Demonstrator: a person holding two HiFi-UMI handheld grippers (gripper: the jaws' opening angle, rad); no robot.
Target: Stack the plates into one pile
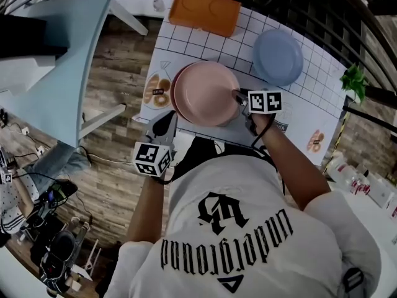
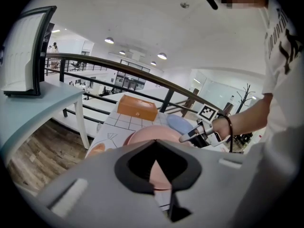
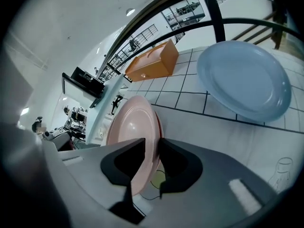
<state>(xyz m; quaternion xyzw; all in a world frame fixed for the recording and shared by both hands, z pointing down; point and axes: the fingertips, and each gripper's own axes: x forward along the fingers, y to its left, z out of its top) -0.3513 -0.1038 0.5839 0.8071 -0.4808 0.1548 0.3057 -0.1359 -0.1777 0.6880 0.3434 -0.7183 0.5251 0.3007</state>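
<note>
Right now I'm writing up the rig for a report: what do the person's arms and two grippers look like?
The left gripper and right gripper are both grey-bodied, each bearing a white cube with black square markers. Their fingers are black inside. The person wears a white short-sleeved T-shirt with black print; a black cord loops at the right wrist.

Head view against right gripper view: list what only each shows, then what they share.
Only the head view: the left gripper, the person's white printed shirt and the brown wooden floor. Only the right gripper view: the rim of the round pink plate standing between the jaws of the right gripper. Both: that pink plate, the round pale blue plate, the orange rectangular box and the white gridded mat.
</note>
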